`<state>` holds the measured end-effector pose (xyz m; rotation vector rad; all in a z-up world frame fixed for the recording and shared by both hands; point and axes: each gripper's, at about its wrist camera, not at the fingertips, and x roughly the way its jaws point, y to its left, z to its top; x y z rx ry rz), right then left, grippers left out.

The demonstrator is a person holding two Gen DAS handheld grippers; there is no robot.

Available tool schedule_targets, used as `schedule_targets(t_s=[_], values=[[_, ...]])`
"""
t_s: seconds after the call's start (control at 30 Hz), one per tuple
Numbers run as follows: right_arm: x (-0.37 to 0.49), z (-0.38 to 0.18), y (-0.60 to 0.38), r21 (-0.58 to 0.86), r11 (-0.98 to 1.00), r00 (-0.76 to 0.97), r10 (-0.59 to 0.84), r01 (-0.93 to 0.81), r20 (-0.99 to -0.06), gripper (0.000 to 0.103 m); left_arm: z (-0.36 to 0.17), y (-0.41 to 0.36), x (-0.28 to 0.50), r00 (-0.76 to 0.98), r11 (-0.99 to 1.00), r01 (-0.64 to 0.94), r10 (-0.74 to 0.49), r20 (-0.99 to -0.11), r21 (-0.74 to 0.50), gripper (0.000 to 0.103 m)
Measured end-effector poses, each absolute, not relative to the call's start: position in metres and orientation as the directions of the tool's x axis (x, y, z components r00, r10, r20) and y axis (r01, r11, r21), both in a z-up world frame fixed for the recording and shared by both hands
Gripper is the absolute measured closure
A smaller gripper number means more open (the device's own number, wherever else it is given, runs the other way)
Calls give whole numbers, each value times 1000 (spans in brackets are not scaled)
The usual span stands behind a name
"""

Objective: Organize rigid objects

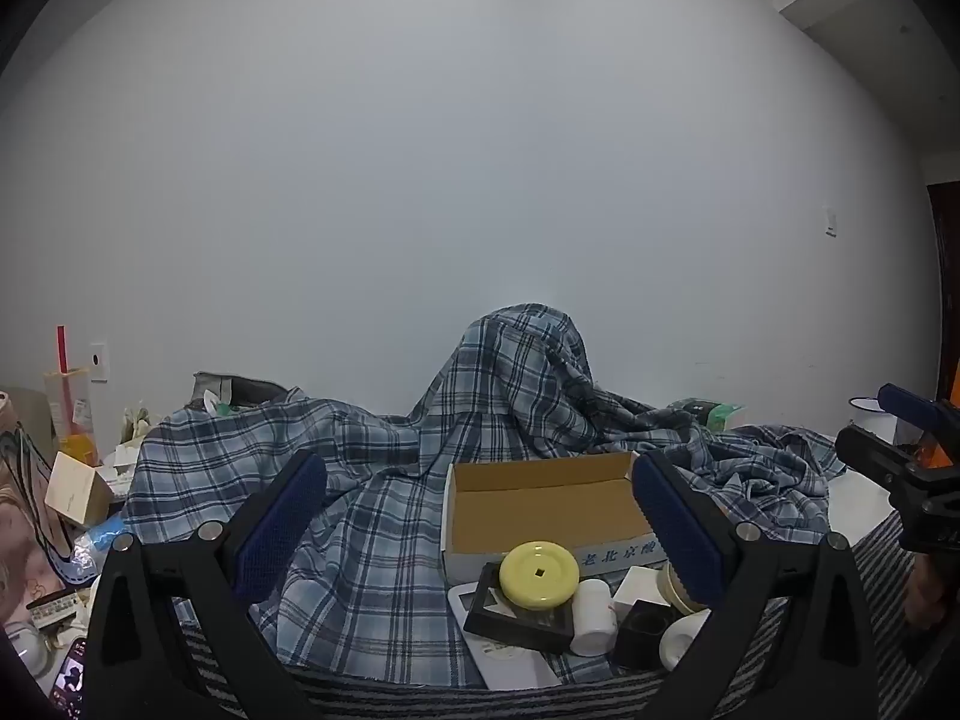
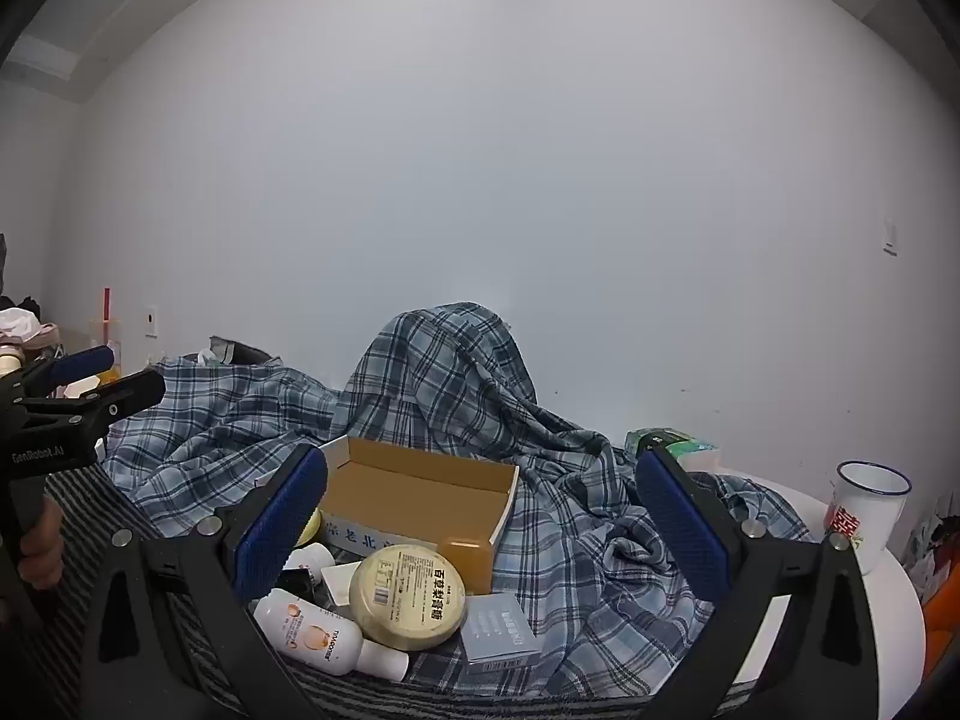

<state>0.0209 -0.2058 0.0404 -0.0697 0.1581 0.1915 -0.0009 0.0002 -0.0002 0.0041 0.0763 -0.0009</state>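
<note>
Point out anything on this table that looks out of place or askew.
The cardboard box is empty while the items lie jumbled before it: a white bottle on its side, a round tin tilted against others. The plaid cloth is rumpled.

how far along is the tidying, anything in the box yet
Nothing looks done: the cardboard box is open and empty. Nothing is in hand either; the left gripper and right gripper are both open and hold nothing. Everything is left: the yellow disc, round tin, white bottle and small grey box lie piled in front of the box on the plaid cloth.
</note>
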Motion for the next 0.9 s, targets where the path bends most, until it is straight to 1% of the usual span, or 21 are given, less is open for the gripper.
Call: schedule_targets(t_s=[0.13,0.2,0.9], values=[[17,41,-206,-55,980,971,183,-193,-153,0,0,1,-1,996,1000,1,0,-86,10,0],[20,41,-206,-50,980,967,183,-195,-179,0,0,2,0,996,1000,1,0,-90,11,0],[20,43,-206,-56,979,967,184,-196,-177,0,1,-4,2,995,1000,1,1,-95,26,0]])
